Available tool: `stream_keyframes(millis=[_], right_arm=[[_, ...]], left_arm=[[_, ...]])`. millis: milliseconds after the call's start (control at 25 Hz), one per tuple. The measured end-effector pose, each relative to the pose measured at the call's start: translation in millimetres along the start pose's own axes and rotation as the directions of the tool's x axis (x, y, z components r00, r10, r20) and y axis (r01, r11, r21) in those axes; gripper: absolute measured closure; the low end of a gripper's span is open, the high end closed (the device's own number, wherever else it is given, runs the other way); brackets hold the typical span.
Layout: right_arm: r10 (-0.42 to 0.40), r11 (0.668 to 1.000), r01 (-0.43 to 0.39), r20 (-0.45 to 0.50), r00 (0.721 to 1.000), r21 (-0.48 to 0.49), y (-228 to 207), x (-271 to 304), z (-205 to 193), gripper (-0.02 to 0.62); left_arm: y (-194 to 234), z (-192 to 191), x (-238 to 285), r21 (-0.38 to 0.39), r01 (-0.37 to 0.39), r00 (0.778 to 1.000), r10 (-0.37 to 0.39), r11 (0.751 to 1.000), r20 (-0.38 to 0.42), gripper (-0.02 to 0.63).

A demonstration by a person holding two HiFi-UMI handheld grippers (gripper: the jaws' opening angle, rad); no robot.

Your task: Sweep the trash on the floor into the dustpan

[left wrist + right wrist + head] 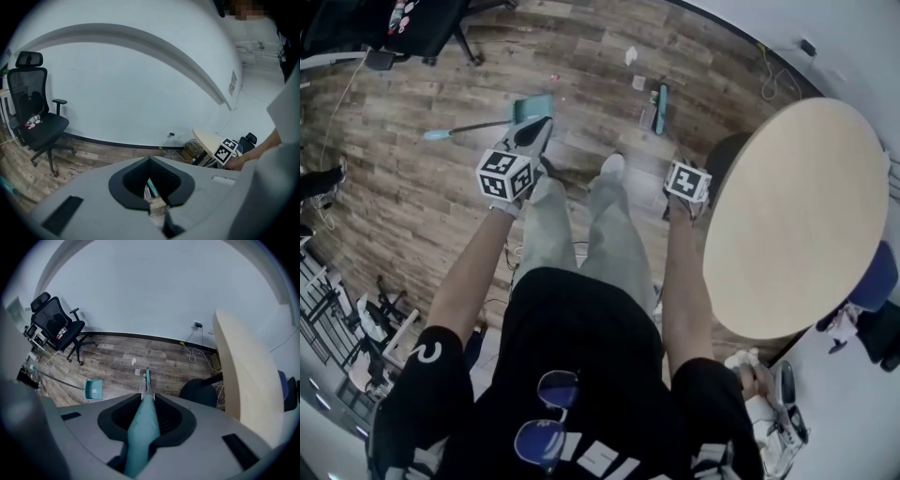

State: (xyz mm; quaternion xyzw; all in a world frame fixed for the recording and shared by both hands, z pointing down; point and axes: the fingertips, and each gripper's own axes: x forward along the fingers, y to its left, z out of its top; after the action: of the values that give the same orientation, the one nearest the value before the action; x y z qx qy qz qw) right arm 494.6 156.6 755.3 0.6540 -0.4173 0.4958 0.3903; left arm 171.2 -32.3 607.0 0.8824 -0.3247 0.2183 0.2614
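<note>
My right gripper (146, 401) is shut on the teal broom handle (140, 432), whose brush head (147, 378) rests on the wood floor ahead. In the head view the broom head (661, 105) lies beyond my right gripper (680, 173). White paper scraps (134, 361) (137, 372) lie just past the brush, and the same scraps (630, 54) (638, 82) show on the floor in the head view. The teal dustpan (532, 108) lies on the floor, its long handle (464, 128) running left. My left gripper (525, 141) hangs above it, and the left gripper (153, 190) is shut on nothing.
A round beige table (806, 216) stands close on the right with a dark base (199, 392) under it. A black office chair (412, 23) stands far left by the wall. Cables (192, 352) run along the baseboard. My legs and shoes (611, 167) stand between the grippers.
</note>
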Motion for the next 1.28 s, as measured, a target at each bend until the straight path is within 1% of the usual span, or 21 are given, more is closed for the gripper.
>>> stream_keyframes(millis=[240, 440, 520, 560, 640, 680, 720, 840, 1040, 1200, 1280], right_arm=[[0.004, 1.0, -0.004, -0.017, 1.0, 0.001, 11.6, -4.3, -15.7, 0.511], [-0.022, 1.0, 0.021, -0.044, 0.999, -0.019, 25.6, -13.8, -28.4, 0.511], [-0.018, 0.999, 0.017, -0.04, 0.999, -0.029, 34.9, -15.5, -29.1, 0.511], [0.009, 1.0, -0.01, -0.031, 0.999, -0.028, 45.4, -15.3, -28.3, 0.511], [0.129, 0.992, -0.129, 0.012, 0.992, -0.013, 81.4, -12.9, -23.8, 0.511], [0.16, 0.987, -0.16, 0.02, 0.987, -0.013, 94.3, -12.9, -24.0, 0.511], [0.172, 0.985, -0.171, 0.021, 0.985, -0.016, 103.4, -13.7, -25.3, 0.511], [0.261, 0.965, -0.261, 0.057, 0.964, -0.02, 146.2, -14.2, -22.5, 0.511], [0.276, 0.96, -0.274, 0.033, 0.961, -0.057, 198.5, -18.7, -30.6, 0.511], [0.308, 0.949, -0.304, 0.05, 0.95, -0.083, 248.7, -24.5, -31.0, 0.511], [0.305, 0.949, -0.3, 0.043, 0.951, -0.096, 268.4, -25.7, -34.7, 0.511]], left_arm=[[8.7, -12.4, -14.4, -0.028, -0.02, 1.0, 0.02, 0.999, 0.014, 0.608], [27.6, -21.1, -35.8, -0.054, -0.048, 0.998, 0.05, 0.997, 0.031, 0.609], [37.3, -25.0, -44.7, -0.063, -0.062, 0.997, 0.065, 0.996, 0.036, 0.609], [42.7, -27.1, -49.4, -0.068, -0.07, 0.997, 0.073, 0.995, 0.038, 0.609], [53.4, -32.2, -59.6, -0.08, -0.086, 0.995, 0.09, 0.993, 0.043, 0.609], [58.7, -35.0, -65.0, -0.086, -0.094, 0.994, 0.098, 0.992, 0.045, 0.609], [63.9, -37.8, -70.6, -0.092, -0.1, 0.993, 0.105, 0.991, 0.046, 0.609], [80.5, -44.5, -87.8, -0.109, -0.115, 0.991, 0.121, 0.987, 0.051, 0.609], [113.2, -52.8, -116.1, -0.132, -0.132, 0.988, 0.14, 0.982, 0.06, 0.609], [139.2, -59.6, -142.1, -0.145, -0.14, 0.987, 0.15, 0.98, 0.064, 0.609], [151.2, -64.3, -154.3, -0.15, -0.144, 0.986, 0.155, 0.978, 0.063, 0.608]])
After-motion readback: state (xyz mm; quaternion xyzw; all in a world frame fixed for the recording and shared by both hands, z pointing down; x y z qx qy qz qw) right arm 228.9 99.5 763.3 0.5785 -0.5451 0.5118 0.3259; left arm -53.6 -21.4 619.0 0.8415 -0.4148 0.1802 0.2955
